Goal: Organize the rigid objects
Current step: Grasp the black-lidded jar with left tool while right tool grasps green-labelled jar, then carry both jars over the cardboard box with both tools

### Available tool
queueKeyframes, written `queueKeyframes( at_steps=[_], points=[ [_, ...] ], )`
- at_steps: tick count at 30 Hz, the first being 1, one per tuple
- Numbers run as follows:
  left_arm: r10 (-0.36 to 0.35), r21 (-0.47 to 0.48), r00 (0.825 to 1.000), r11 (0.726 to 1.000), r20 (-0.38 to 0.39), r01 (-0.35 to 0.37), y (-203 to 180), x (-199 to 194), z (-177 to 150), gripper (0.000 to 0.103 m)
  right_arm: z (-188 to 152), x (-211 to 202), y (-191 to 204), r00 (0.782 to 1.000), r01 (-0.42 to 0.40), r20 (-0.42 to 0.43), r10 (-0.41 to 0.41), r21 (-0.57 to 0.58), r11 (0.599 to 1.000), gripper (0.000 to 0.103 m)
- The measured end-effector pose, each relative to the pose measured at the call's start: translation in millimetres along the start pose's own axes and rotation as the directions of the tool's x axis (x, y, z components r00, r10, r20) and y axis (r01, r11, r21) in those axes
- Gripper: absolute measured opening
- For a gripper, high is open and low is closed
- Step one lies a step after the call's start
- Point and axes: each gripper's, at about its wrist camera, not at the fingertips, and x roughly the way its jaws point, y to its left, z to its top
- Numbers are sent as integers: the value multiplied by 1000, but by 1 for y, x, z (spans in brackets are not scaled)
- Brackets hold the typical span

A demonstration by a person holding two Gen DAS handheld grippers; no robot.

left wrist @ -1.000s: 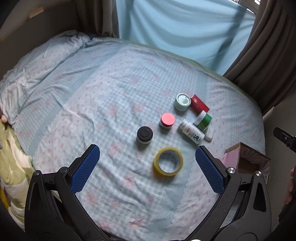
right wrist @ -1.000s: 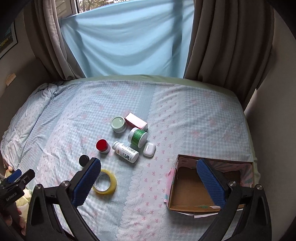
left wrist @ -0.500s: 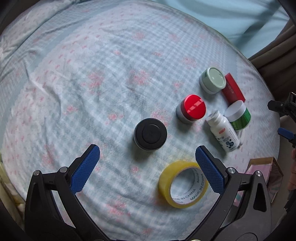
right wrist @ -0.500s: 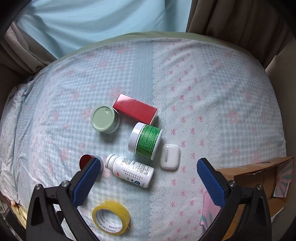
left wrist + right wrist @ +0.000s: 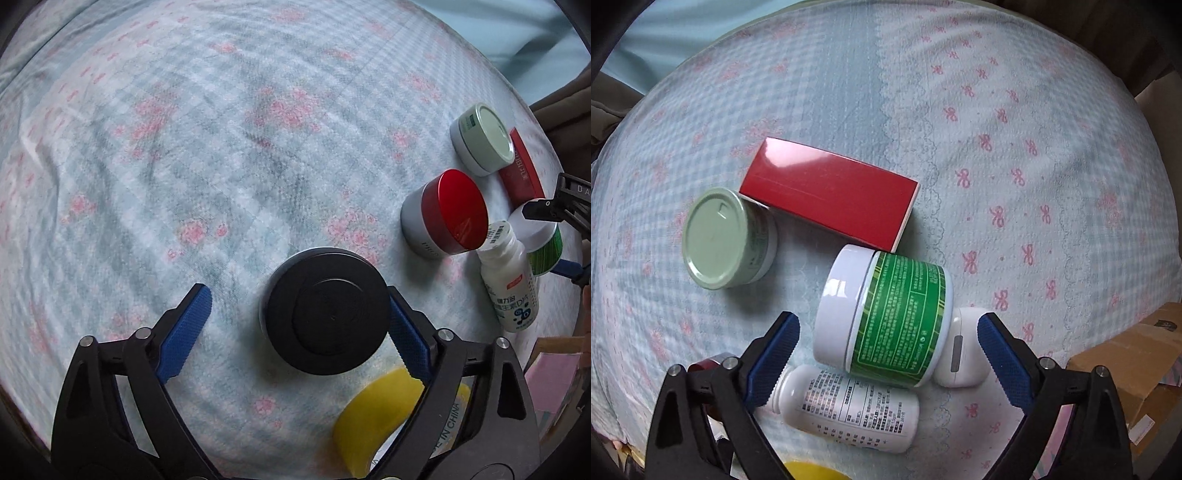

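My left gripper (image 5: 295, 325) is open and straddles a black-lidded jar (image 5: 327, 312); the right pad touches or nearly touches its side. A red-lidded jar (image 5: 448, 212), a white bottle (image 5: 511, 286) and yellow tape (image 5: 373, 417) lie near it. My right gripper (image 5: 888, 350) is open around a green-labelled jar (image 5: 890, 312) lying on its side. Beside that jar are a white earbud case (image 5: 960, 350), the white bottle (image 5: 849, 410), a red box (image 5: 831, 188) and a pale-green-lidded jar (image 5: 720, 240).
All objects lie on a checked bedsheet (image 5: 184, 147). An open cardboard box (image 5: 1123, 369) stands at the bed's right edge. The right gripper's tip (image 5: 554, 206) shows at the right of the left wrist view.
Both grippers have dropped close to the bed. The left now straddles the black-lidded jar; the right now straddles the green-labelled jar. Both stay open.
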Motion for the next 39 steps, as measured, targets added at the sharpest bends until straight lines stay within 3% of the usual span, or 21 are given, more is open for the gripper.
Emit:
queueKeyframes(
  at_steps=[2, 5, 8, 11, 16, 26, 33, 39],
  points=[
    [8, 5, 1000, 1000, 19, -8, -2, 0, 1, 87, 1, 4, 1, 1000, 0, -11, 0, 2, 1000, 83],
    [14, 20, 999, 1000, 40, -15, -6, -1, 3, 76, 3, 7, 3, 1000, 7, -27, -7, 14, 1000, 71],
    [-11, 48, 999, 999, 51, 8, -14, -3, 5, 55, 4, 9, 1, 999, 4, -39, -2, 45, 999, 56],
    [12, 68, 999, 998, 52, -15, -20, -2, 7, 54, 4, 6, 1, 1000, 8, -29, -6, 71, 997, 55],
    [-8, 35, 998, 999, 56, 6, -13, -5, 11, 54, 1, 1, 3, 1000, 16, -20, -15, 81, 997, 55],
    [-21, -13, 995, 1000, 96, 23, -10, -30, 18, 54, -16, -37, 0, 998, -60, 38, 56, 129, 990, 54],
    [-50, -8, 989, 999, 137, 52, -8, -79, 9, 54, -39, -91, -5, 984, -162, 98, 149, 145, 976, 54],
    [-55, 28, 981, 998, 187, 51, -3, -148, 5, 54, -65, -141, 10, 963, -245, 152, 224, 134, 960, 54]
  ],
)
